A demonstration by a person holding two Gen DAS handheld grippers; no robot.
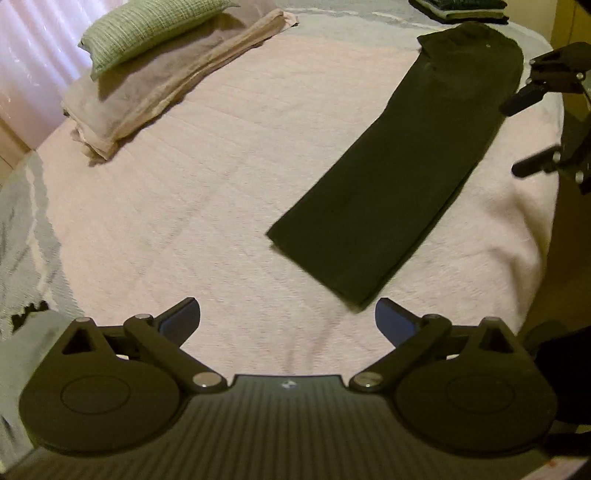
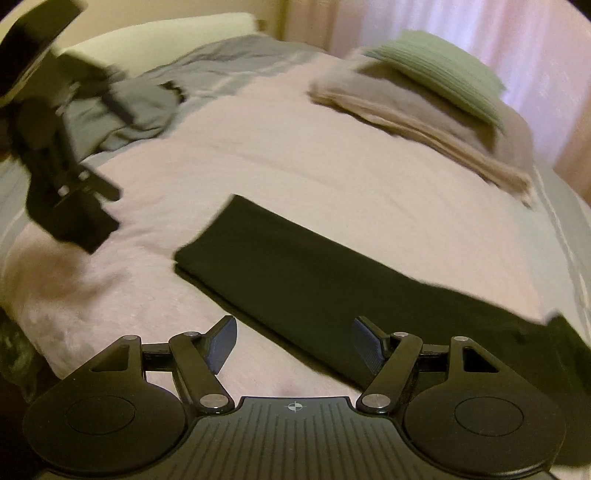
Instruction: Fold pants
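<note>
Dark pants (image 1: 406,162) lie flat on the pink bed cover, folded lengthwise into one long strip, waist at the far end. In the right wrist view the same pants (image 2: 314,280) run from the centre to the lower right, hem end nearest the middle. My left gripper (image 1: 288,321) hovers open just short of the hem, holding nothing. My right gripper (image 2: 293,343) is open above the near edge of the strip, also holding nothing. Each gripper shows in the other's view: the right gripper (image 1: 532,133) at the right edge, the left gripper (image 2: 107,151) at the upper left.
A green pillow (image 1: 147,26) rests on folded beige blankets (image 1: 147,88) at the far left of the bed (image 1: 221,221). A stack of folded dark clothes (image 1: 461,9) sits beyond the pants' waist. Crumpled grey fabric (image 2: 136,107) lies near the bed's edge.
</note>
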